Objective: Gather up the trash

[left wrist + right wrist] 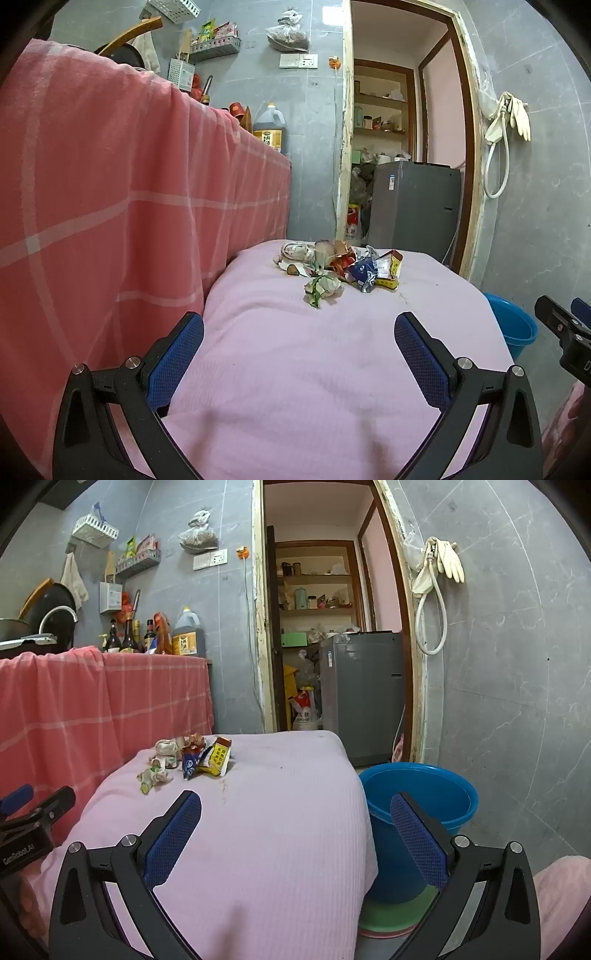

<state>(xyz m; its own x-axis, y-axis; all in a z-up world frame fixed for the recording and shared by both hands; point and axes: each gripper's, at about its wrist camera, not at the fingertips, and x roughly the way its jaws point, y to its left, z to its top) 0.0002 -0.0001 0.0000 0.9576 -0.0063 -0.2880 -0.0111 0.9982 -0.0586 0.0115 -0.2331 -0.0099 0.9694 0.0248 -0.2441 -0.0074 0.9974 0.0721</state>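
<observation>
my left gripper (299,332) hangs over the pale pink ribbed cloth covering the low table (314,369), its blue-padded fingers (177,354) spread wide with nothing between them. my right gripper (295,812) is just as wide and empty, one finger over the cloth, the other in front of the round blue plastic bucket (436,786) standing beside the table on the right. the heap of crumpled paper and foil wrappers (336,267) lies near the cloth's far edge, well apart from both grippers, and a coral checked drape (110,184) hangs on the left.
</observation>
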